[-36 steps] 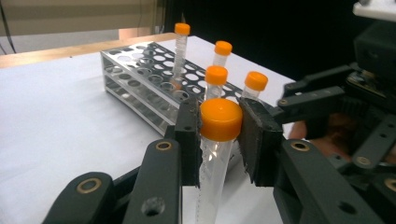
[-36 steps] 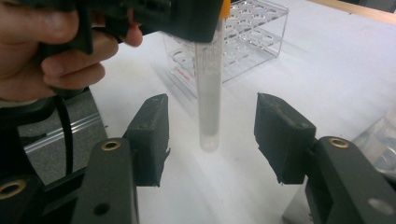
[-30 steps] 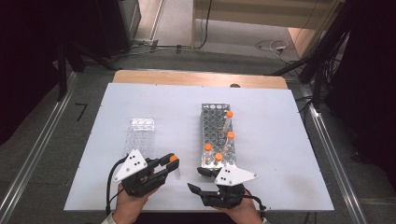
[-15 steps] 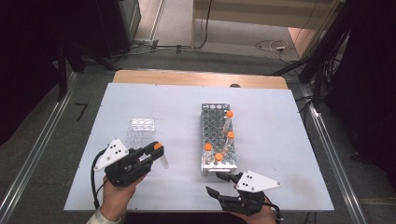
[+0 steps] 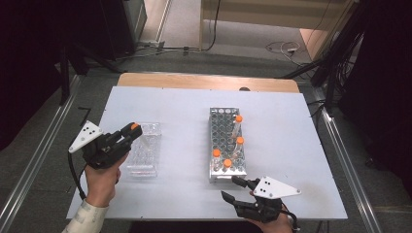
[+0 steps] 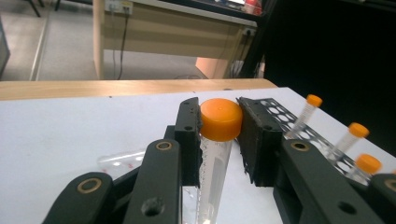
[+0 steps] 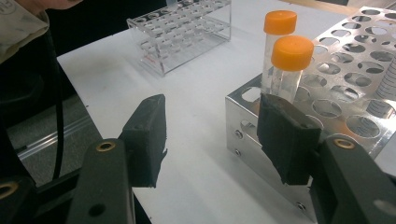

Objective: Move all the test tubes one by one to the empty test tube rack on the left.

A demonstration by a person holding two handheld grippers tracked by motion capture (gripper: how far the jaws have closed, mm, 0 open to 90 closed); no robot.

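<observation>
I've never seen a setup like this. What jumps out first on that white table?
The bright orange caps: four clear plastic tubes with orange caps stand in a perforated metal rack at the table's middle. A fifth orange-capped clear tube is clamped by its cap in the left tool, above a clear plastic rack on the left. Near the table's front edge, the right tool waits open, by the metal rack's corner.

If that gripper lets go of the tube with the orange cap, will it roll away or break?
The tube is round and slim, so lying flat it would probably roll. It looks like clear plastic, so it is likely light and unlikely to shatter. The left gripper pinches only its cap, so it might swing or slip.
</observation>
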